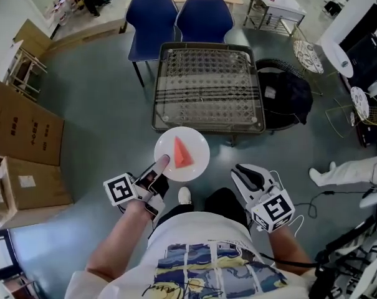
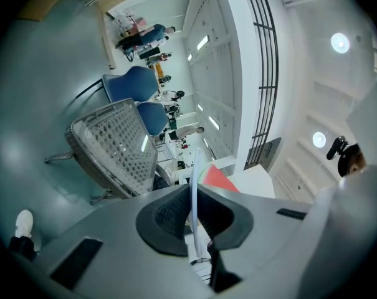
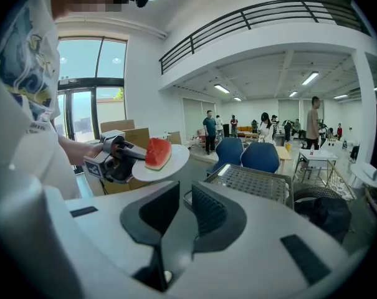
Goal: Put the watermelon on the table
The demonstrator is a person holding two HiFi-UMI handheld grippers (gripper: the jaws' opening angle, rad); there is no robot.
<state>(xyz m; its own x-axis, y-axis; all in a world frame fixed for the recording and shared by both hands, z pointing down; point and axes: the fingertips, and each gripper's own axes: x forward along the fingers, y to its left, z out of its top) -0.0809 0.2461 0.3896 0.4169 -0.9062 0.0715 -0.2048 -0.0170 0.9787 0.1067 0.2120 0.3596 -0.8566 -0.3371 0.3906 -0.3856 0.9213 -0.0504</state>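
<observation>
A red watermelon wedge (image 1: 182,152) lies on a white plate (image 1: 197,143). My left gripper (image 1: 163,162) is shut on the plate's near rim and carries it level above the floor, short of the table (image 1: 208,128). In the left gripper view the plate's edge (image 2: 193,192) stands between the pads and the watermelon (image 2: 217,178) shows past it. My right gripper (image 1: 243,172) hangs to the plate's right. Its jaws (image 3: 185,198) stand a narrow gap apart with nothing between them. That view also shows the left gripper (image 3: 116,157), the plate (image 3: 177,159), the watermelon (image 3: 157,152) and the table (image 3: 257,182).
The table has a clear studded top in a dark frame. Two blue chairs (image 1: 152,16) (image 1: 205,17) stand behind it and a black bag (image 1: 288,98) lies to its right. Cardboard boxes (image 1: 23,129) are stacked at the left. Several people (image 3: 208,126) stand far off.
</observation>
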